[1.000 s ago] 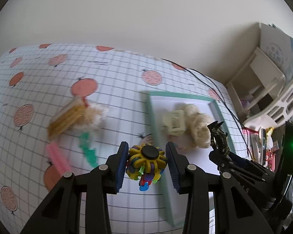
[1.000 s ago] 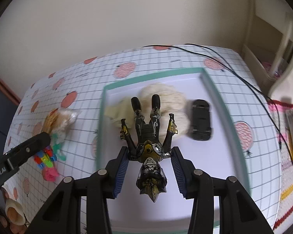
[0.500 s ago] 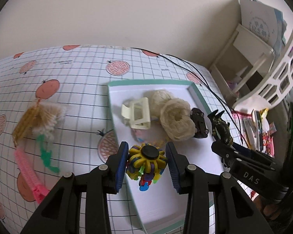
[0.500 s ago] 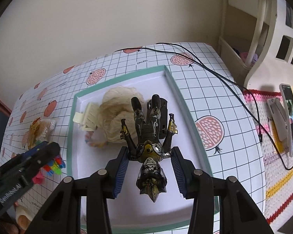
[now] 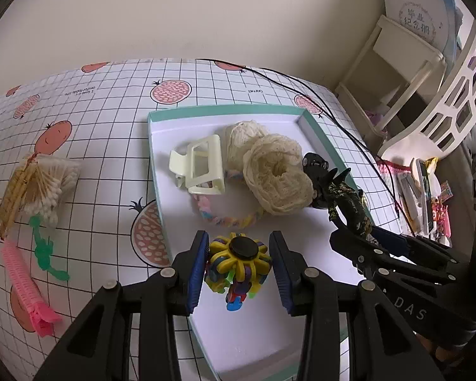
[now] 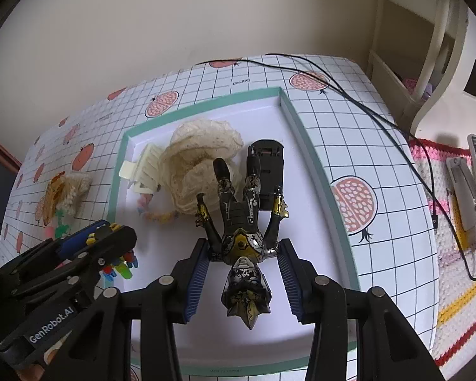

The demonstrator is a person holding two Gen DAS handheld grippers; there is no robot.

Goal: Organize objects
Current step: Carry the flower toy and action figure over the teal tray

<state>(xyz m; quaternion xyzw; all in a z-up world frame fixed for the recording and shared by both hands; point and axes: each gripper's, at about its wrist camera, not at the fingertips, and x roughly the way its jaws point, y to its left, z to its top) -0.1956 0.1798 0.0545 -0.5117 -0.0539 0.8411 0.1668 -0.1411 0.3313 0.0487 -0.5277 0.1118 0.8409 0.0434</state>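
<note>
Left gripper (image 5: 238,268) clenched on colourful spinner toy (image 5: 236,265), held above near end of tray (image 5: 314,130). Right gripper (image 6: 242,270) clenched on black-gold figure (image 6: 241,238), above tray's right side. In tray: hair clip (image 5: 201,165), scrunchies (image 5: 276,177), toy car (image 6: 266,171). Cotton swabs (image 5: 44,184), pink comb (image 5: 22,277) lie on worktop (image 5: 111,120) left of tray.

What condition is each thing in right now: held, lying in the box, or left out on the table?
Left gripper: shut on colourful spinner toy.
Right gripper: shut on black-gold figure.
Hair claw: lying in tray.
Cream scrunchies: in tray.
Black toy car: in tray.
Cotton swabs: on table.
Pink clip: on table.
</note>
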